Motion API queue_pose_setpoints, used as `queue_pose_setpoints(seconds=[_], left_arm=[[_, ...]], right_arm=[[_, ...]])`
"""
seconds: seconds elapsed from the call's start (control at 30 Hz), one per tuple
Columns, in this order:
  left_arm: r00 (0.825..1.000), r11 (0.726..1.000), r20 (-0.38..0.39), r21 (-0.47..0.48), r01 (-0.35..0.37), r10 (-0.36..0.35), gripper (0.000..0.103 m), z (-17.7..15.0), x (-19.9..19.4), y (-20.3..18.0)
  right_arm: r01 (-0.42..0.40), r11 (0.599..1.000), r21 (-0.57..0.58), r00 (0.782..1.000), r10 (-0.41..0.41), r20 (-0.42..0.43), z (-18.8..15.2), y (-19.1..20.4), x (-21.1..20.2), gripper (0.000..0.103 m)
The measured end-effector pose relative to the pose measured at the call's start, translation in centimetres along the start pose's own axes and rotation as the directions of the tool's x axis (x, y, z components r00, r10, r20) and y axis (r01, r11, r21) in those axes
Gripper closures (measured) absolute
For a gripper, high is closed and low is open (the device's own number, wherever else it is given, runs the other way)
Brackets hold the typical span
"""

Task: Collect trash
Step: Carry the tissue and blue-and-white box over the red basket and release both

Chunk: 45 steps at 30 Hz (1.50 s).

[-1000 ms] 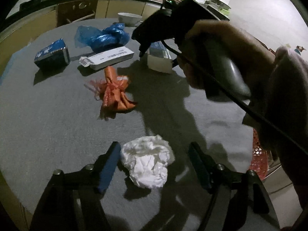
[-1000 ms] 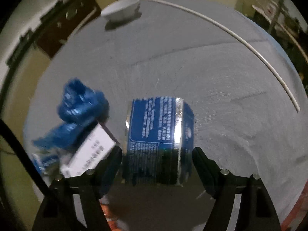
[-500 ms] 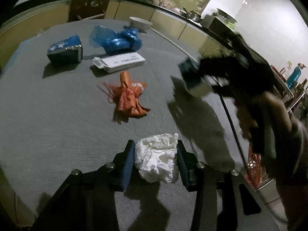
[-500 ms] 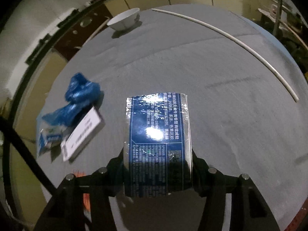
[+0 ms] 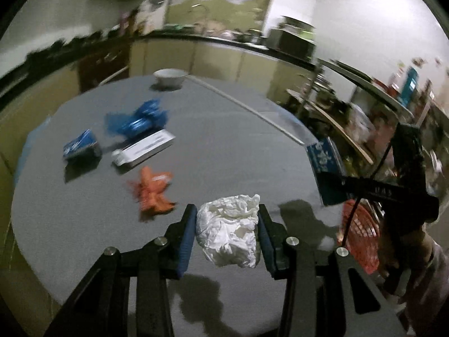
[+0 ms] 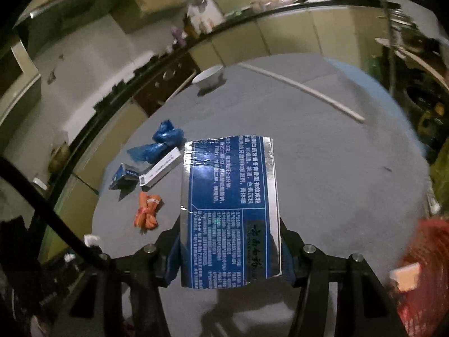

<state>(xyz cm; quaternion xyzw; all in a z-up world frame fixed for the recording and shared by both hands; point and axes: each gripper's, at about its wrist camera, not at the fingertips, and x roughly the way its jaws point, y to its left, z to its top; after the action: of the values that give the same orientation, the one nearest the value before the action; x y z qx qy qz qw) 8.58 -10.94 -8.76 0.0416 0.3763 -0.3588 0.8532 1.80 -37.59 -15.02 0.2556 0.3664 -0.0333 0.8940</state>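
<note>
My left gripper (image 5: 226,231) is shut on a crumpled white tissue (image 5: 228,231), lifted off the grey table (image 5: 70,210). My right gripper (image 6: 228,252) is shut on a blue and silver carton (image 6: 230,210), held above the table near its right edge; in the left wrist view that carton (image 5: 325,168) hangs over a red mesh bin (image 5: 359,236). Left lying on the table are an orange wrapper (image 5: 153,193), a white box (image 5: 144,147), a small blue box (image 5: 81,144) and a blue plastic bag (image 5: 139,120).
A white bowl (image 5: 169,77) and a long white stick (image 5: 247,108) lie at the table's far side. Kitchen counters run behind. The red bin (image 6: 423,266), with a small pale box inside, stands low beside the table's right edge. A person's hand (image 5: 415,258) holds the right gripper.
Both grippers closed on their items and lifted them. The right one swung the blue carton rightward toward the red bin. The left one raised the tissue off the table.
</note>
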Motion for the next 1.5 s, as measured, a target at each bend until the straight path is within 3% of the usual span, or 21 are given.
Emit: queue_pose_setpoints(seconds=[0.3, 0.47, 0.73, 1.0, 1.1, 1.17, 1.3, 1.5], left_arm=[[0.999, 0.982, -0.024, 0.185, 0.032, -0.028, 0.059, 1.5, 1.5, -7.2], [0.995, 0.951, -0.046, 0.292, 0.101, -0.092, 0.059, 2.6, 3.2, -11.9], [0.970, 0.888, -0.161, 0.399, 0.231, -0.180, 0.059, 2.0, 7.0, -20.4], [0.945, 0.835, -0.255, 0.457, 0.306, -0.207, 0.055, 0.4, 9.6, -26.9], [0.922, 0.820, -0.323, 0.453, 0.350, -0.215, 0.041, 0.1, 10.8, -28.5], [0.913, 0.815, -0.336, 0.446, 0.370, -0.231, 0.041, 0.0, 11.0, -28.8], [0.916, 0.823, -0.333, 0.438, 0.361, -0.224, 0.041, 0.2, 10.7, -27.9], [0.932, 0.868, -0.312, 0.395, 0.302, -0.183, 0.041, 0.2, 9.3, -23.3]], right_arm=[[0.041, 0.995, 0.094, 0.996, -0.049, 0.079, -4.4, -5.9, -6.6, 0.044], [0.078, 0.985, 0.154, 0.987, -0.098, 0.126, -6.0, -9.3, -10.6, 0.043], [0.138, 0.943, 0.302, 0.972, -0.188, 0.142, -9.1, -15.6, -14.5, 0.042], [0.144, 0.889, 0.435, 0.971, -0.213, 0.113, -11.9, -20.6, -15.6, 0.041], [0.132, 0.866, 0.482, 0.976, -0.199, 0.089, -12.4, -22.0, -15.3, 0.039], [0.120, 0.850, 0.513, 0.979, -0.186, 0.080, -12.9, -22.7, -15.3, 0.038], [0.092, 0.830, 0.550, 0.980, -0.173, 0.097, -13.1, -23.5, -15.6, 0.037], [0.079, 0.840, 0.536, 0.975, -0.178, 0.135, -12.3, -23.1, -16.2, 0.037]])
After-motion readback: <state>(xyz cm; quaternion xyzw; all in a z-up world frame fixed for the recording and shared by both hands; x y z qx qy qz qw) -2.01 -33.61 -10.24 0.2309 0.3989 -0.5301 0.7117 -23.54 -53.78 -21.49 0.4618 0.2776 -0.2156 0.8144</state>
